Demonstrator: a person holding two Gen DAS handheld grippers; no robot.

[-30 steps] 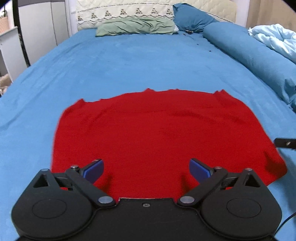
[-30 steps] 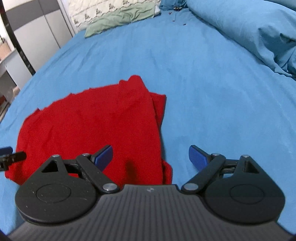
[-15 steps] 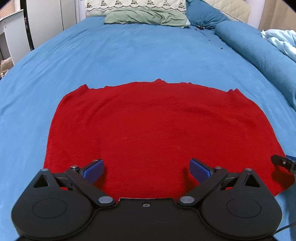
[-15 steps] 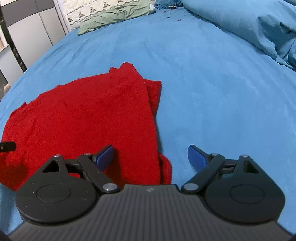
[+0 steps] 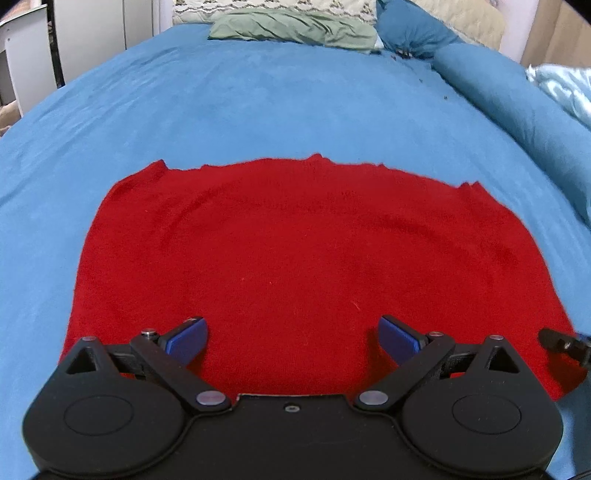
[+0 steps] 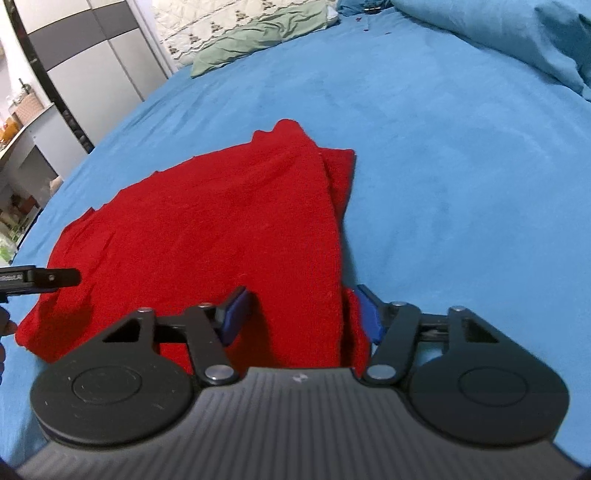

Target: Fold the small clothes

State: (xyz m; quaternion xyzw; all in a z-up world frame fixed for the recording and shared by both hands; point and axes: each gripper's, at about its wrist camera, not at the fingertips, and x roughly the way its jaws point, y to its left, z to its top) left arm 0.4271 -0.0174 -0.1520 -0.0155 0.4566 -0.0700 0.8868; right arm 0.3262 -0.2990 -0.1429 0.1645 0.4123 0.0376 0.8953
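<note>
A red garment [image 5: 288, 258] lies flat on the blue bed, folded in layers; its right edge shows doubled layers in the right wrist view [image 6: 229, 229]. My left gripper [image 5: 291, 338] is open and empty, low over the garment's near edge, left of middle. My right gripper [image 6: 301, 312] is half closed, its jaws on either side of the garment's near right corner, with cloth between them. A finger of the right gripper shows at the left wrist view's right edge [image 5: 561, 343]. A finger of the left gripper shows at the right wrist view's left edge [image 6: 48, 278].
The blue bedsheet [image 5: 258, 103] spreads all round. A green pillow [image 5: 291, 31] and a blue pillow [image 5: 413, 29] lie at the headboard. A rolled blue duvet [image 5: 517, 107] runs along the right side. A grey wardrobe [image 6: 96, 62] and shelves stand left of the bed.
Both grippers have moved forward and lower over the garment's near edge. The right gripper's jaws have narrowed around the near right corner. The left gripper stays open.
</note>
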